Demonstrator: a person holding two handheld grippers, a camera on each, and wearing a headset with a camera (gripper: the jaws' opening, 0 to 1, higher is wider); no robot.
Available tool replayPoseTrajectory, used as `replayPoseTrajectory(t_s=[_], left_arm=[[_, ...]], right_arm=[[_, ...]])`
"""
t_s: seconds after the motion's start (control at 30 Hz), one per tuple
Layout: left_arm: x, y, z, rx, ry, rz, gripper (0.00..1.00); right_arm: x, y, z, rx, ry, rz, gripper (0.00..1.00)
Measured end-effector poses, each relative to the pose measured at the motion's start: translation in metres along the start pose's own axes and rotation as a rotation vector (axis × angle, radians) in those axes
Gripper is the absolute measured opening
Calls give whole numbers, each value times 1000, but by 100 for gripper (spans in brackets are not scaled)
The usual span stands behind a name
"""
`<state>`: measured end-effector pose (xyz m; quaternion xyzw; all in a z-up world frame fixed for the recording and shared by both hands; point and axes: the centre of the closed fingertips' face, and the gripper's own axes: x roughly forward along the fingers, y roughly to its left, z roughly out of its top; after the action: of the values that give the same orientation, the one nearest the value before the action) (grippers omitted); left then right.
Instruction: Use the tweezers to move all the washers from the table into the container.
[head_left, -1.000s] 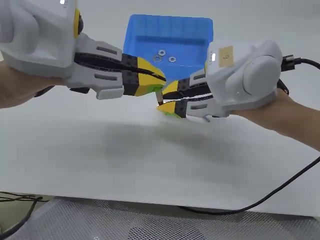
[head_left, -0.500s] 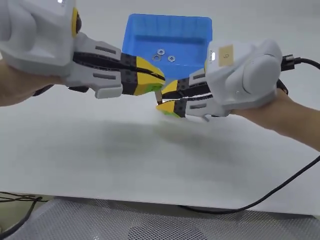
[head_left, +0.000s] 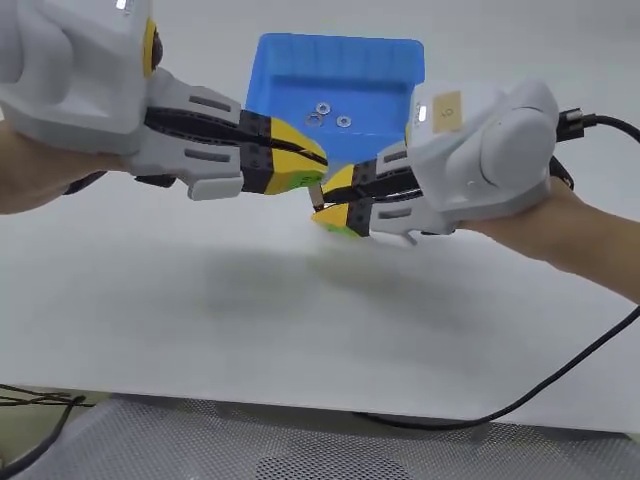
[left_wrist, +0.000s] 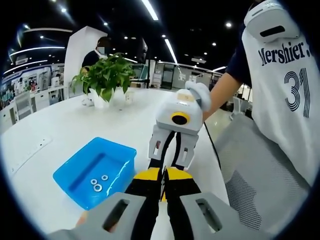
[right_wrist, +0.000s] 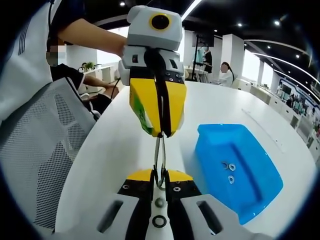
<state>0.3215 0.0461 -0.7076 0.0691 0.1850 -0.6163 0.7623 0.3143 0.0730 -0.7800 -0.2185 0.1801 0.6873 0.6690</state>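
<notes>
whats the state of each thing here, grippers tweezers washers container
left gripper: shut on the tweezers
right gripper: shut on the tweezers from the opposite end
tweezers: held between both grippers, above the table
washers: three, lying loose in the container
container: open-topped, upright on the table

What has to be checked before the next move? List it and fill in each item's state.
1. Grip of the left claw on the tweezers: shut on one end, ok.
2. Grip of the right claw: shut on the other end, ok.
3. Tweezers lifted off the table: ok.
4. The container upright and open: ok.
5. Three washers on its floor: ok.
6. A washer in the tweezers' tips: cannot tell.
</notes>
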Motion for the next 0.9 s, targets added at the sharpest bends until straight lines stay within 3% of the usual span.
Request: replayPoseTrajectory(t_s=[0.33,0.53,0.9], left_arm=[[-10,-4,18,24,15,-6,6],[-16,-4,36,77,18,-15,5],[-18,-2,65,121,7,-38,6]], right_arm=[[-8,-1,20,-42,-20,-13,10],[-18,-6,35,-54,-44,-40,10],[-40,-20,54,-83,-67,-101,10]])
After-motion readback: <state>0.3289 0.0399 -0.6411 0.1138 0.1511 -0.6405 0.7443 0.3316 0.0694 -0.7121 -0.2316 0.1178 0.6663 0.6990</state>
